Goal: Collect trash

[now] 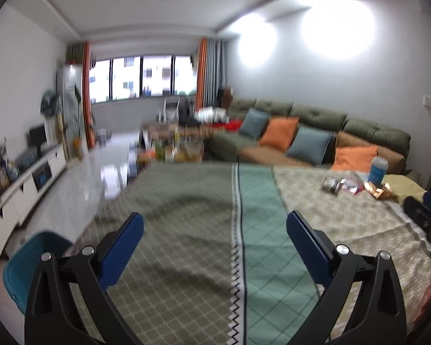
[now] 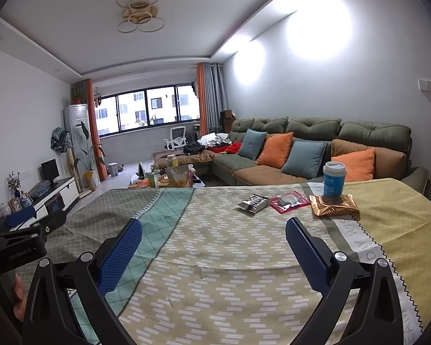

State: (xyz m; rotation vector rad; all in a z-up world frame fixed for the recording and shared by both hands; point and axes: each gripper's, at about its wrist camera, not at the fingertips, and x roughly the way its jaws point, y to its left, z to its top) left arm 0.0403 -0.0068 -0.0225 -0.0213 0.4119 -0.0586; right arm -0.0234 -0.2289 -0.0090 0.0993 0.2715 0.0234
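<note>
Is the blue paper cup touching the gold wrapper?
Touching. The right wrist view shows the blue paper cup standing on the gold wrapper's rear edge, no gap.

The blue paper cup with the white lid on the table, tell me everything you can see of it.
The blue paper cup with a white plastic lid stands upright at the far right of the cloth-covered table. White print marks its side, too small to read. Its base seems to rest on the crinkled gold foil wrapper. The lid is on. Neither gripper touches it.
</note>
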